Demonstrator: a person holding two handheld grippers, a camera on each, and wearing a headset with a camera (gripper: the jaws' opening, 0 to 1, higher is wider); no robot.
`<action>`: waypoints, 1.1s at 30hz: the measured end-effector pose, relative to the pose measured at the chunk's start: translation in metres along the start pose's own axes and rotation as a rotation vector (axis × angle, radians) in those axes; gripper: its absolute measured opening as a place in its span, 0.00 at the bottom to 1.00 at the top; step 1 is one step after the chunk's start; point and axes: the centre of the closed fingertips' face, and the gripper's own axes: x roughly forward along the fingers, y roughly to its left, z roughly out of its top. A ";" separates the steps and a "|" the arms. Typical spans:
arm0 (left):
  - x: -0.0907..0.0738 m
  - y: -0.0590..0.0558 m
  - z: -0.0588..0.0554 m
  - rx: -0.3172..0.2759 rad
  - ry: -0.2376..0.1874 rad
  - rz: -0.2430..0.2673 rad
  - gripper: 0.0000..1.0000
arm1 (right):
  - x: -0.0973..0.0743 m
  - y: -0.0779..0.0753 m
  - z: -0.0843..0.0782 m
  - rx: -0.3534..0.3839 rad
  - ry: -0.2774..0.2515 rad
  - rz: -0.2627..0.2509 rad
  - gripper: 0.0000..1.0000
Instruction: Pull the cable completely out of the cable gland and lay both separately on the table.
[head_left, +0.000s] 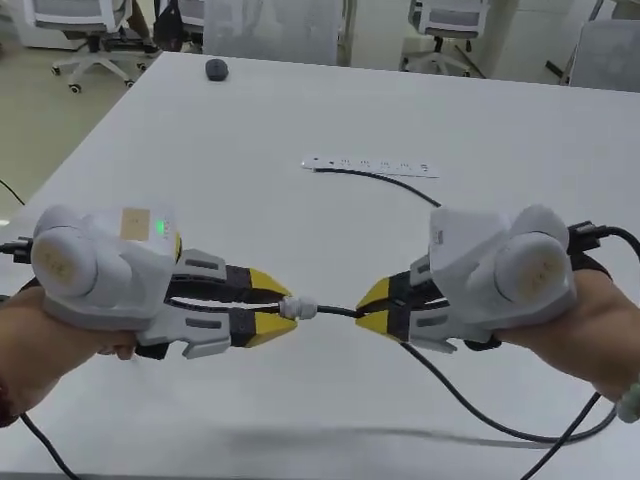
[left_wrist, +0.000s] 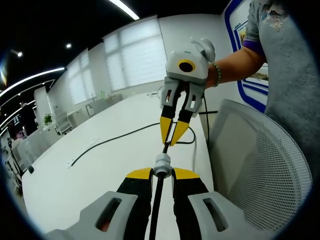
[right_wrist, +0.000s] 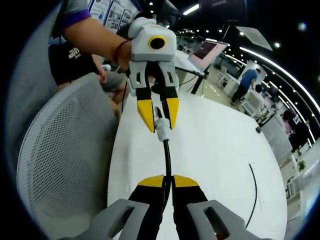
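Observation:
Above the white table (head_left: 300, 110), a light grey cable gland (head_left: 299, 307) sits between the yellow tips of my left gripper (head_left: 283, 308), which is shut on it. A black cable (head_left: 338, 311) runs out of the gland to my right gripper (head_left: 366, 307), which is shut on the cable a short way off. In the left gripper view the gland (left_wrist: 162, 166) rests at my jaw tips and the cable (left_wrist: 168, 137) leads to the right gripper (left_wrist: 174, 138) opposite. In the right gripper view the cable (right_wrist: 167, 160) rises from my jaws to the gland (right_wrist: 162, 128) in the left gripper (right_wrist: 160, 118).
The cable's long tail (head_left: 470, 410) loops over the table's near right part. A white strip (head_left: 370, 166) with another black cable lies mid-table, and a small dark object (head_left: 216, 68) sits at the far edge. Office chairs (head_left: 85, 30) stand beyond; a mesh chair (left_wrist: 255, 165) is close by.

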 end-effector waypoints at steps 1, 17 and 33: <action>0.000 0.000 -0.001 0.001 0.003 0.000 0.15 | -0.001 -0.001 -0.005 0.004 0.009 -0.001 0.00; -0.007 0.007 -0.004 0.002 -0.001 0.025 0.15 | -0.004 -0.004 -0.062 0.063 0.124 -0.002 0.00; -0.006 -0.001 0.000 0.010 -0.015 0.019 0.15 | -0.007 0.003 -0.069 0.104 0.128 -0.004 0.00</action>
